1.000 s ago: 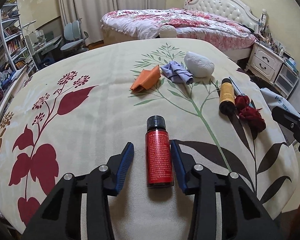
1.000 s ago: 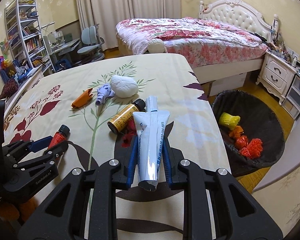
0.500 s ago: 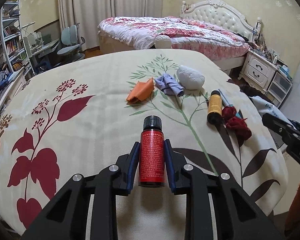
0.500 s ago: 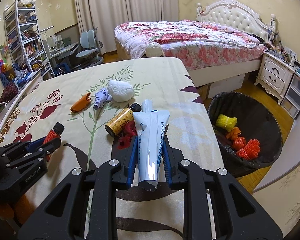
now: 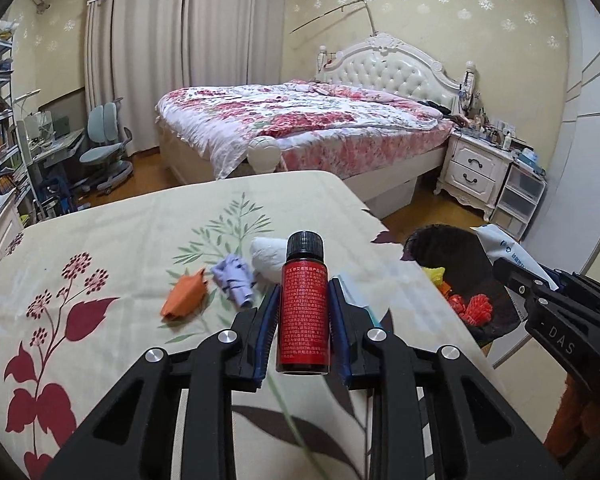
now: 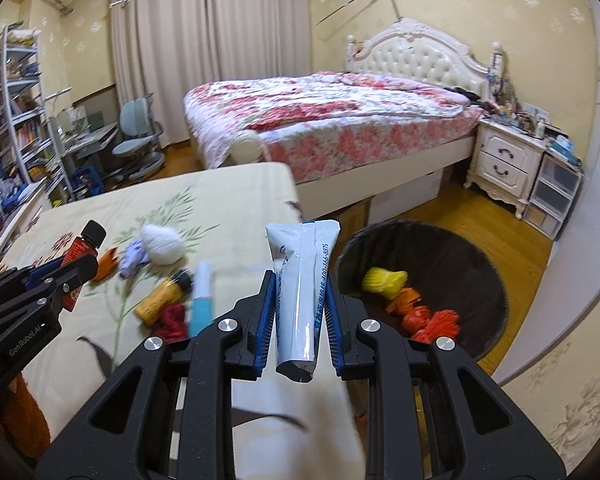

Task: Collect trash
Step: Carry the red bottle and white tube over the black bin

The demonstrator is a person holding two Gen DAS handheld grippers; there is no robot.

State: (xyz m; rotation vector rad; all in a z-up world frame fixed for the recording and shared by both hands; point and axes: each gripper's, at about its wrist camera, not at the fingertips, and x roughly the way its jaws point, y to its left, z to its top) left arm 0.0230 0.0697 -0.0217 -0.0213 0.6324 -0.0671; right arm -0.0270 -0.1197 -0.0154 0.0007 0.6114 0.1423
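My left gripper (image 5: pixel 303 300) is shut on a small red bottle (image 5: pixel 303 312) with a black cap, held above the flowered table (image 5: pixel 100 248). My right gripper (image 6: pixel 300 292) is shut on a white tube (image 6: pixel 302 280), lifted near the table's right edge. A black trash bin (image 6: pixel 452 264) stands on the floor to the right, with yellow and orange scraps (image 6: pixel 416 308) inside. On the table lie an orange scrap (image 5: pixel 184 296), a purple wad (image 5: pixel 234 280), a white ball (image 5: pixel 266 258), an amber bottle (image 6: pixel 162 296), a red scrap (image 6: pixel 172 318) and a blue-white tube (image 6: pixel 202 292).
A bed (image 5: pixel 300 128) with a floral cover stands beyond the table, a white nightstand (image 5: pixel 476 164) to its right. A desk chair (image 5: pixel 104 148) and bookshelves (image 6: pixel 16 112) fill the left. Wooden floor (image 6: pixel 460 208) lies between bed and bin.
The left gripper closed on the red bottle and lifted it off the table. Both grippers rose and tilted up, swinging toward the bin side; the tube stayed gripped.
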